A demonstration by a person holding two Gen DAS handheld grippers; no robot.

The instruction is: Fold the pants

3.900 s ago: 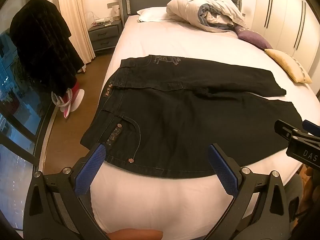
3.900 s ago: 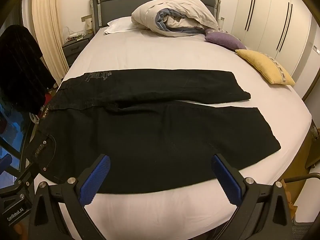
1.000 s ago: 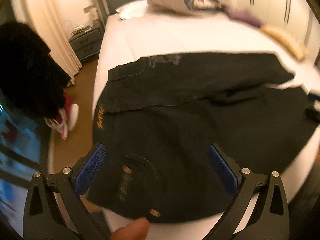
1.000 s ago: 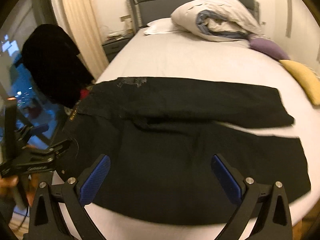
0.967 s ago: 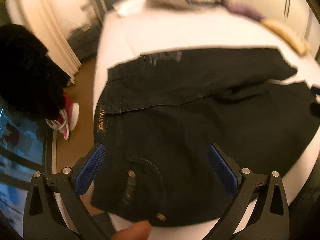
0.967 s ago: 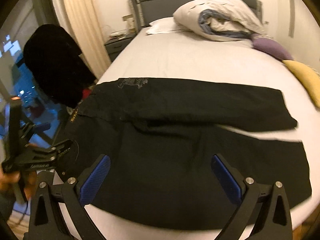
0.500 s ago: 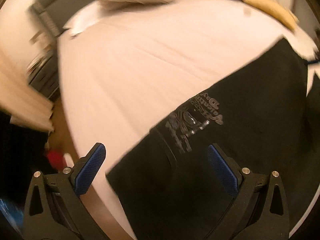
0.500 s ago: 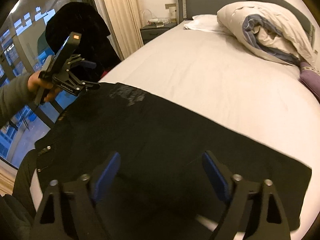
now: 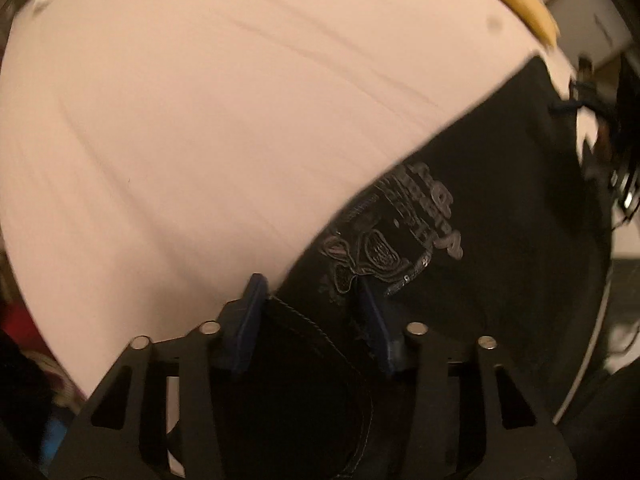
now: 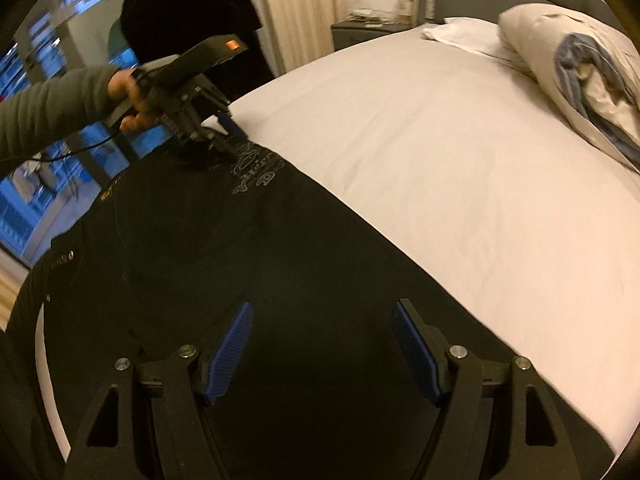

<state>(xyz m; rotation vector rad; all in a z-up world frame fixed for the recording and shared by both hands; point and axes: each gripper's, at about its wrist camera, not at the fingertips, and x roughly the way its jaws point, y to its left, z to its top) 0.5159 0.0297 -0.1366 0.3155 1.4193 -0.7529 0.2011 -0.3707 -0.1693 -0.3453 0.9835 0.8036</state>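
Black pants [image 10: 248, 264] lie flat on the white bed [image 10: 460, 152]. In the left wrist view the pants [image 9: 480, 248] show a grey embroidered print [image 9: 396, 236] near the waist's far corner. My left gripper [image 9: 312, 300] has its jaws partly closed around that far waist corner; it also shows in the right wrist view [image 10: 224, 136] touching the pants by the print. My right gripper [image 10: 324, 344] is open and low over the far pant leg, with cloth between its blue pads.
A rolled duvet and pillow [image 10: 576, 72] lie at the head of the bed. A yellow cushion [image 9: 516, 0] sits at the far side. A nightstand [image 10: 360, 28], curtain [image 10: 296, 8], dark coat [image 10: 192, 16] and window are on the left.
My left gripper has moved to the far waist corner and narrowed its jaws around it. My right gripper has moved forward over the far leg and narrowed slightly.
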